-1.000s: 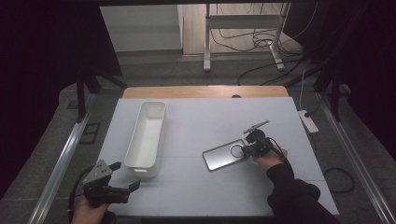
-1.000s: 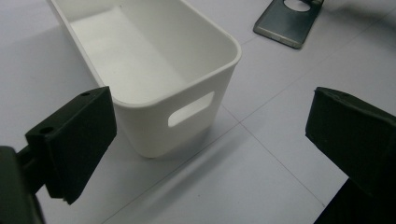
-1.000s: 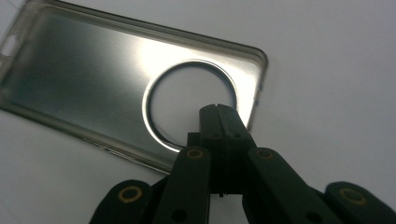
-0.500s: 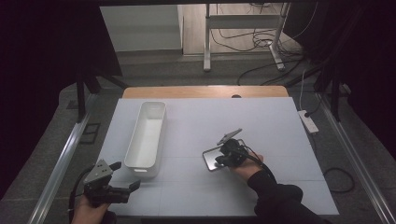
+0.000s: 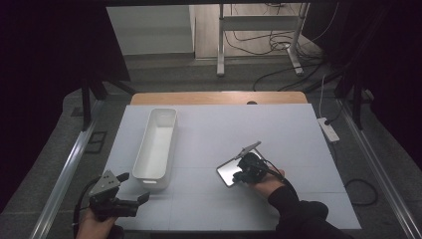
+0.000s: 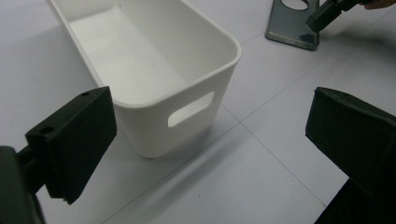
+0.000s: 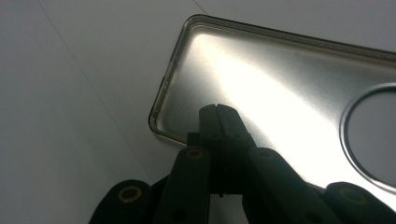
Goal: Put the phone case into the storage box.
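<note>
A clear phone case (image 5: 228, 174) with a round camera hole lies open side up on the white table, right of centre. My right gripper (image 5: 241, 174) is shut, and its joined tips rest just inside the case's near edge, as the right gripper view shows: gripper (image 7: 218, 110), case (image 7: 280, 74). Nothing is between its jaws. My left gripper (image 5: 135, 188) is at the front left, open and empty, pointing at the near end of a long white bin (image 5: 171, 144). In the left gripper view the bin (image 6: 140, 128) is empty, and the case (image 6: 289, 25) lies beyond it.
The white tabletop (image 5: 224, 124) ends in a wooden strip (image 5: 219, 97) at the back. A power strip (image 5: 328, 129) lies on the floor off the right edge. Metal rails run along both sides of the table.
My right gripper has moved left over the case, from its right end to its left part. The case, the bin and my left gripper have stayed in place.
</note>
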